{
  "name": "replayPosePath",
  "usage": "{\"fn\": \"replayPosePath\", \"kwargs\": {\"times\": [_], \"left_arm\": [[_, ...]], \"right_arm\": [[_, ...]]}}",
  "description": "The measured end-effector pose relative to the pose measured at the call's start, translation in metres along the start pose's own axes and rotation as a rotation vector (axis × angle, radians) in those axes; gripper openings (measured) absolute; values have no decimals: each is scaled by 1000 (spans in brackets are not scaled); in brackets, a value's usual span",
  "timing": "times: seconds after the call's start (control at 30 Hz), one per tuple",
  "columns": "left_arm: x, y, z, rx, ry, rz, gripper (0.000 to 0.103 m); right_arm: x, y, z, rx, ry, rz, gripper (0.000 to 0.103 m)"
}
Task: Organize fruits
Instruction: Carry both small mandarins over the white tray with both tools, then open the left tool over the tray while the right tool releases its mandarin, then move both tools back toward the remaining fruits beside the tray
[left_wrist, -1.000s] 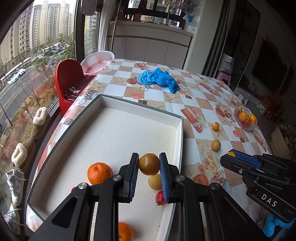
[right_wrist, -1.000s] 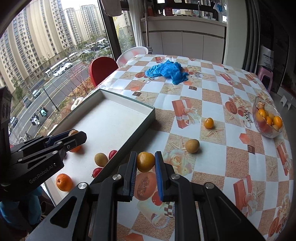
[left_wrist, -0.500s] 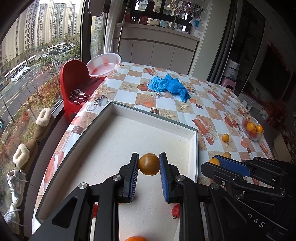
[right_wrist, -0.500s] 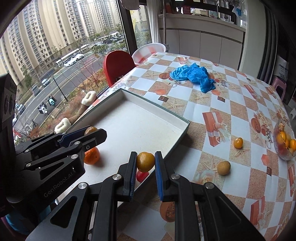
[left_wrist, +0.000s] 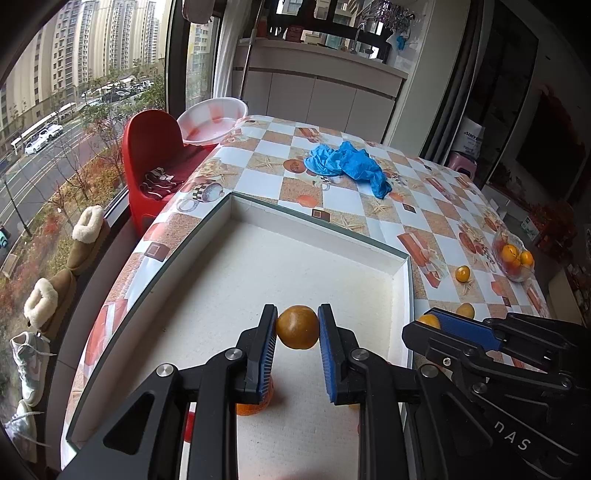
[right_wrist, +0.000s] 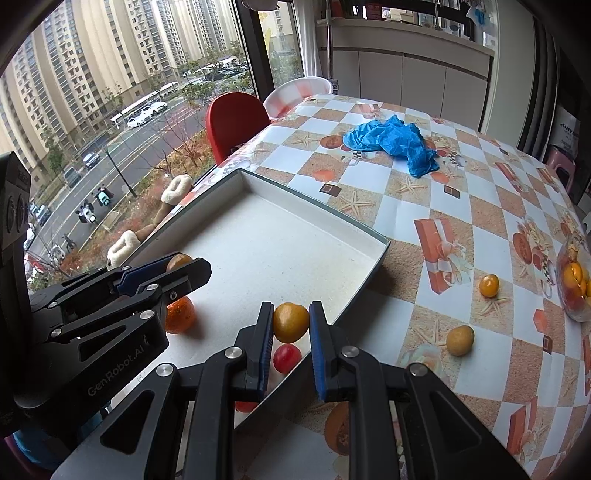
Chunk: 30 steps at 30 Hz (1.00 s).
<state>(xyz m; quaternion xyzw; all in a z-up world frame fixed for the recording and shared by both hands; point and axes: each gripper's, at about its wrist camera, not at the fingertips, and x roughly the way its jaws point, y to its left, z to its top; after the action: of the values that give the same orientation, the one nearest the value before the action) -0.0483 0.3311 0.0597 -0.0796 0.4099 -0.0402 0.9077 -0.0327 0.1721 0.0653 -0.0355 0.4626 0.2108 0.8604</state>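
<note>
Over the white tray (left_wrist: 405, 295), which sits at the left edge of the worktop (right_wrist: 406, 218), both claws carry fruit. The left claw (left_wrist: 297, 328) is pinched tight on a brownish orange fruit (left_wrist: 297, 327) above the middle of the tray. Below it in the tray lies an orange (right_wrist: 180, 315). The right claw (right_wrist: 291, 323) is pinched tight on a yellow fruit (right_wrist: 290, 322) right above the tray's right rim, and a small red fruit (right_wrist: 286, 357) lies under it just inside that rim.

What could go wrong? I think the yellow fruit is the risky one. If the right claw lets go here, it could hit the rim, bounce out and roll across the worktop. It could also land on the red fruit and knock it about. The 2 claws are close together, so they could bump. The fruits are round and smooth, so each could slip out of its pads or roll away once it lands.

Both held fruits are almost round, so they do not really point any way. The yellow one looks a little taller than wide, with its long side standing up between the pads. More fruit waits on the worktop to the right: 2 loose yellow fruits (right_wrist: 460, 340) and a glass bowl (right_wrist: 569, 258) by the right edge.
</note>
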Motion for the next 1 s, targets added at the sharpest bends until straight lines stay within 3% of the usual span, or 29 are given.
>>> {"fn": "replayPosePath", "kwargs": {"times": [0.57,0.63,0.7,0.77,0.83,1.0], "left_arm": [[18,3,-4,6,63,31,24],[18,3,-5,9,71,38,25],[18,5,-6,2,69,64,40],[14,12,-6,-21,42,113,72],[10,20,-6,-57,22,106,79],[8,23,-5,-72,32,104,79]], "right_arm": [[28,0,0,34,79,27,22],[28,0,0,34,81,25,32],[28,0,0,33,78,14,37],[26,-4,0,41,73,13,39],[23,-10,1,60,65,11,54],[16,-15,2,77,43,-16,78]]}}
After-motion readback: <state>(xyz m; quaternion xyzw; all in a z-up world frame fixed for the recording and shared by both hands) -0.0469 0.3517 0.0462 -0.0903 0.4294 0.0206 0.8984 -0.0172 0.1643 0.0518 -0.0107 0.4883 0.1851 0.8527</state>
